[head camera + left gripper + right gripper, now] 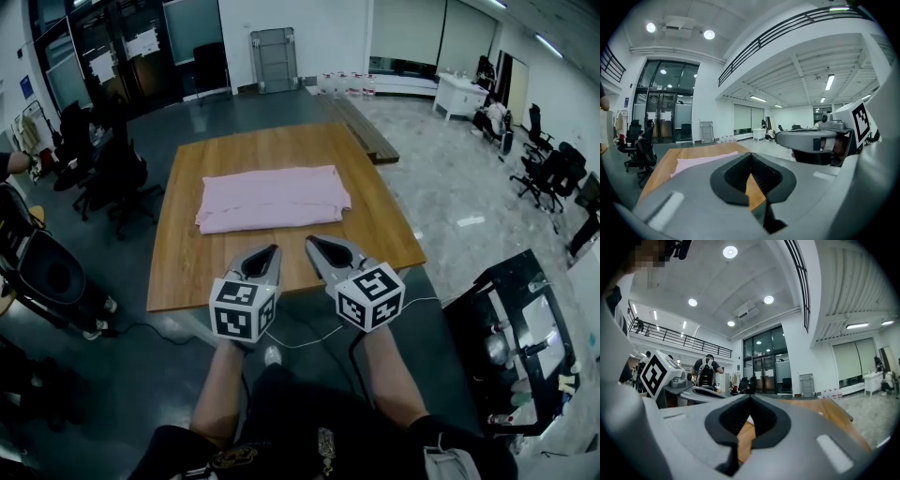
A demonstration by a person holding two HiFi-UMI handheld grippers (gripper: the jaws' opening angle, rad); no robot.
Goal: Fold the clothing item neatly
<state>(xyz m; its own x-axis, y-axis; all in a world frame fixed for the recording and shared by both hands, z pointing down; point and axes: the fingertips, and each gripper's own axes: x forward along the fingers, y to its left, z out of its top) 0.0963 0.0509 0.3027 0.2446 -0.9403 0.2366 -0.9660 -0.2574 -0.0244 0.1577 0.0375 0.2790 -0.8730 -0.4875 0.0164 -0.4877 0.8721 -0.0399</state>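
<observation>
Clothing item: a pale pink, soft fabric garment (272,197) lies flat as a wide rectangle of several layers. It is just ahead of both gripper tips and apart from them.
Table: a brown wooden table with a rounded top (281,145) carries the garment. Its near edge passes under the 2 grippers.
Left gripper: the grey left gripper (273,249) is clenched. Its dark pads meet and nothing is between them. It points toward the middle of the near long edge of the garment.
Right gripper: the grey right gripper (312,241) is also clenched on nothing. It is just beside the left one and points at the same edge, a little more to the right.
Step in hand: I judge that the garment is already folded for a good part, and that 1 more fold or a last tidying of the edges may remain.
How to do it well: first open both jaws, then move the grippers apart, each to 1 corner of the same side. Pinch all layers together, close to the corner and low on the table. Lift only a little, carry both corners at the same pace to the opposite side, and lay edge on edge before releasing.
Risk: the thin fabric will probably sag or slip. If only the top layer is pinched, the rectangle goes crooked. The near left corner looks slightly uneven, so it needs care.
</observation>
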